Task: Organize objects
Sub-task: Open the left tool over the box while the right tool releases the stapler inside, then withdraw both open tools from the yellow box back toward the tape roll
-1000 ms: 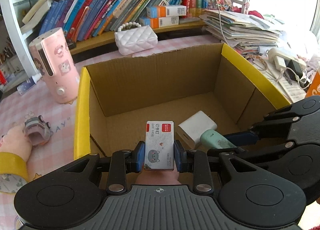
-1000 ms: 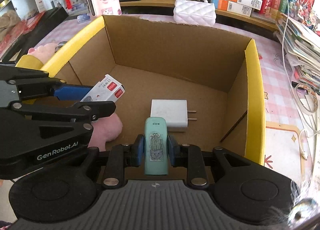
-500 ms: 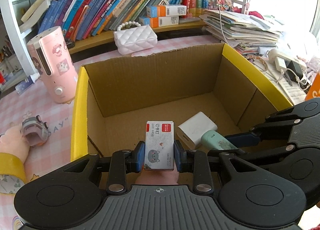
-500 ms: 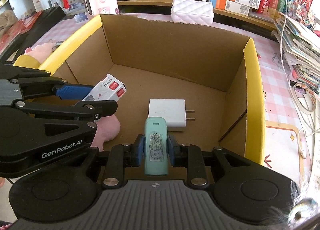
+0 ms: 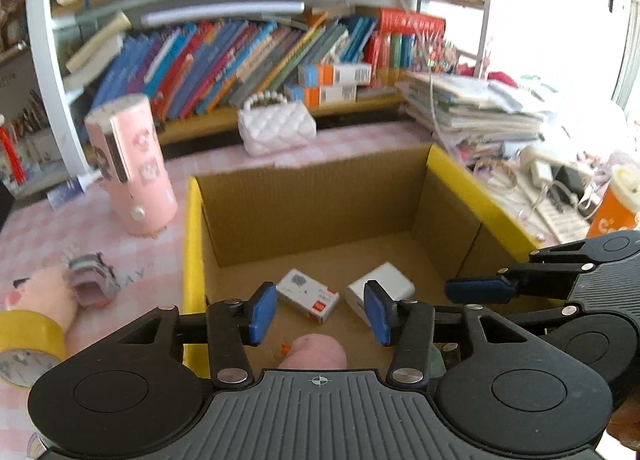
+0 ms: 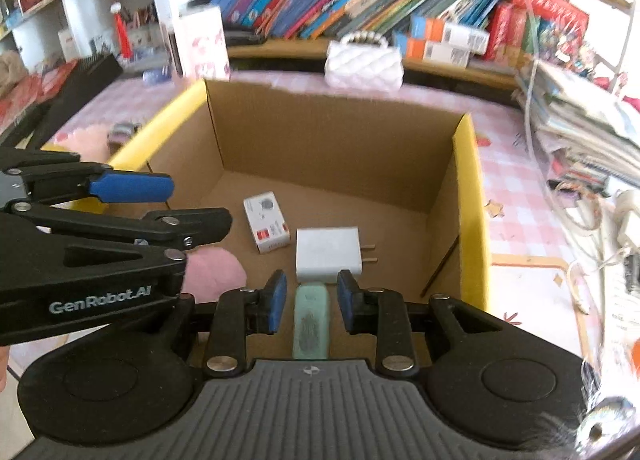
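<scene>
Cardboard box (image 6: 468,196), left gripper (image 6: 160,200) marked "GenRobot.AI"

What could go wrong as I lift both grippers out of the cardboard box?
1. The teal item lies between the fingers of the right gripper, which are only barely parted. A crooked lift could snag it and drag it back out.
2. The left gripper, whose fingers have just been opening and have nothing between them, hangs close beside the right one above the cardboard box. The two could knock together on the way up.
</scene>
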A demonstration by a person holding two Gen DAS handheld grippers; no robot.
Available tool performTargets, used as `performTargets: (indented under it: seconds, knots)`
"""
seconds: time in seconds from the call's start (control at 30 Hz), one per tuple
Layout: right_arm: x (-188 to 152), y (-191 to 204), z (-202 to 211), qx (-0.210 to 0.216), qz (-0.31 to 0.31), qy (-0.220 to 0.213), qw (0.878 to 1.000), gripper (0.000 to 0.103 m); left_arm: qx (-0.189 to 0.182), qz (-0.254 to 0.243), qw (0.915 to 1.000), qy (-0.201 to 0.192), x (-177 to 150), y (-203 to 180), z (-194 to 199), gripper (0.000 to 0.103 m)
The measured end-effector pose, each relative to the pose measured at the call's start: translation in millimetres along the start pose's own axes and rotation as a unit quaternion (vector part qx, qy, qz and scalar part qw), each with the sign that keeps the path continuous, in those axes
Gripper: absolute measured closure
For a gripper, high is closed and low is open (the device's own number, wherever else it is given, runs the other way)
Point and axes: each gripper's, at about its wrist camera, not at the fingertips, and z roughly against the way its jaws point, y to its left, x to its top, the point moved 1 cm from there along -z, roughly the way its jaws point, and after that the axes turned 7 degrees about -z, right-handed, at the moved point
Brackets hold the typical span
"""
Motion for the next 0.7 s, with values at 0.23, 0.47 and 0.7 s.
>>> performTargets:
  seconds: [0.23,0.47,0.7]
  knots:
    - [-9.6,9.9,37.5,-0.031,-0.025,-0.067,0.997,0.074,0.014,0.013,0.9985,-0.051,-9.7,6.5,46.6,0.038]
    - [-27.6,14.2,74.3,-0.067,-0.070,-0.124,0.988,0.074,0.028,-0.005,0.9969,-0.074,-35.0,6.0,84.3,0.036]
    - [-63.0,28.1,88.8,-0.093,-0.095,-0.107,0.985,0.074,0.019,-0.005,0.9988,-0.046,-70.6,11.9,97.4,0.035]
